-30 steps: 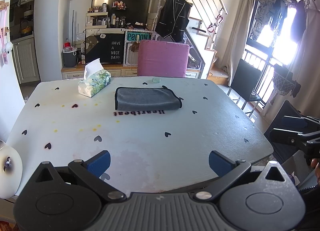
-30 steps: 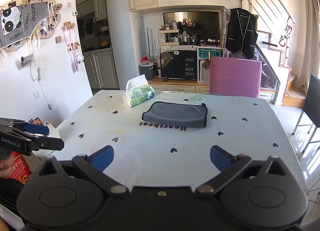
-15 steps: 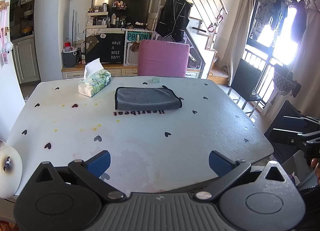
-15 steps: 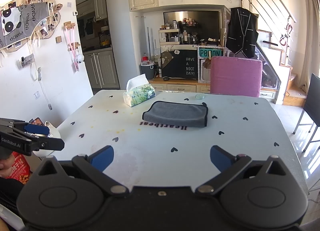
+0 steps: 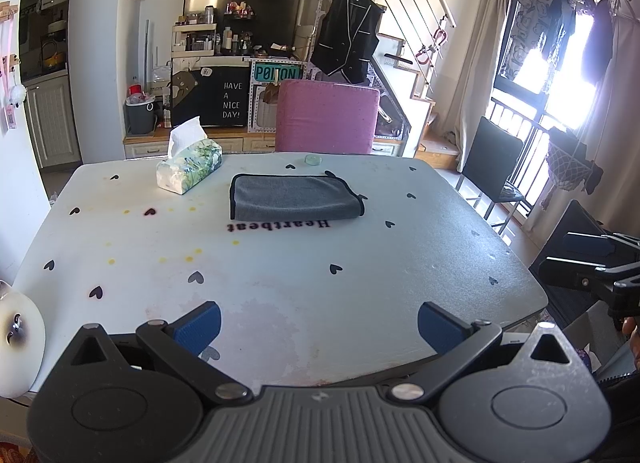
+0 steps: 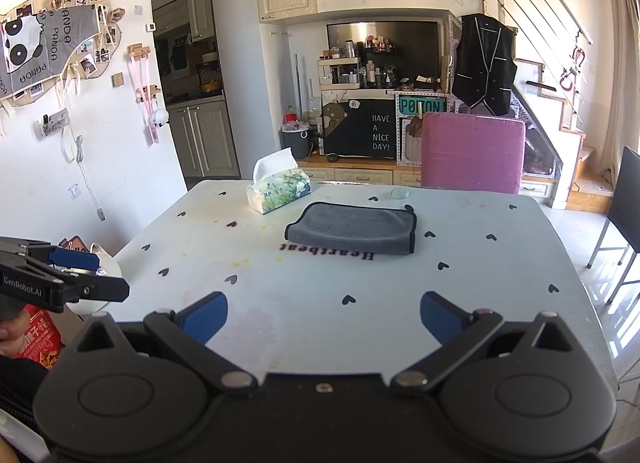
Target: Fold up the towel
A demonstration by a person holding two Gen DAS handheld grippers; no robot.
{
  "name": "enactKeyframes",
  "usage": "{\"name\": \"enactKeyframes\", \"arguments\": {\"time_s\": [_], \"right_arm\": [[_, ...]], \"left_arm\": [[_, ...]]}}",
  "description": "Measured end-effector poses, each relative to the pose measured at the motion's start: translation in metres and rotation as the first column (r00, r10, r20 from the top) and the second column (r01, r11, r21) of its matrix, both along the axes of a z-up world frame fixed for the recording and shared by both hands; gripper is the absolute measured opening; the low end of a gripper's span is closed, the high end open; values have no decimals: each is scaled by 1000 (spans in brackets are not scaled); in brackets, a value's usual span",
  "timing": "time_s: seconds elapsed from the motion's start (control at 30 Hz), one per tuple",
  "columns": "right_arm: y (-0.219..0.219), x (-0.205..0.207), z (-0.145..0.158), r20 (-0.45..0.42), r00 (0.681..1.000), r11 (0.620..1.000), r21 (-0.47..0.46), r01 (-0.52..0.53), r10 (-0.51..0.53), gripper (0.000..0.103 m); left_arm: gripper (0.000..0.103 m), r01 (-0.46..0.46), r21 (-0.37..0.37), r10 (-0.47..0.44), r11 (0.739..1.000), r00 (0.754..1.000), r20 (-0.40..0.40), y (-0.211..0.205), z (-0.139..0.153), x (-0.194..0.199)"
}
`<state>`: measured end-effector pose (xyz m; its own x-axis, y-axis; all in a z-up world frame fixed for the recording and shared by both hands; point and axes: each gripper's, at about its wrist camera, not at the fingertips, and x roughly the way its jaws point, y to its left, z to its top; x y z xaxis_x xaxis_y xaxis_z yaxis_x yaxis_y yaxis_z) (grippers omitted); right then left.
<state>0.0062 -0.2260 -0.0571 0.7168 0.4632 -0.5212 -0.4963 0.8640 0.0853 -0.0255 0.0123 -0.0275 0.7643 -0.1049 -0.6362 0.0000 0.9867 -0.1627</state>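
Reaching that far for the towel (image 5: 294, 197), mid-table and already folded over, both grippers (left (image 5: 319, 323), right (image 6: 323, 313), jaws wide, empty) might bump the tissue box (image 5: 189, 166).

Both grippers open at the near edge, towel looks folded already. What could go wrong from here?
1. The grey towel lies far across the table; a long reach may drag it rather than lift it.
2. The tissue box sits close to the towel's left end; the left gripper might knock it.
3. Pinching one layer could undo the fold.
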Motion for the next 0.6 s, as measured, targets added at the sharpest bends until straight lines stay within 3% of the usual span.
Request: {"name": "enactKeyframes", "arguments": {"time_s": [0.6], "right_arm": [[1, 0, -1, -1, 1000, 1000, 0, -3, 3, 103]], "left_arm": [[103, -7, 3, 7, 1000, 1000, -2, 2, -3, 0]]}}
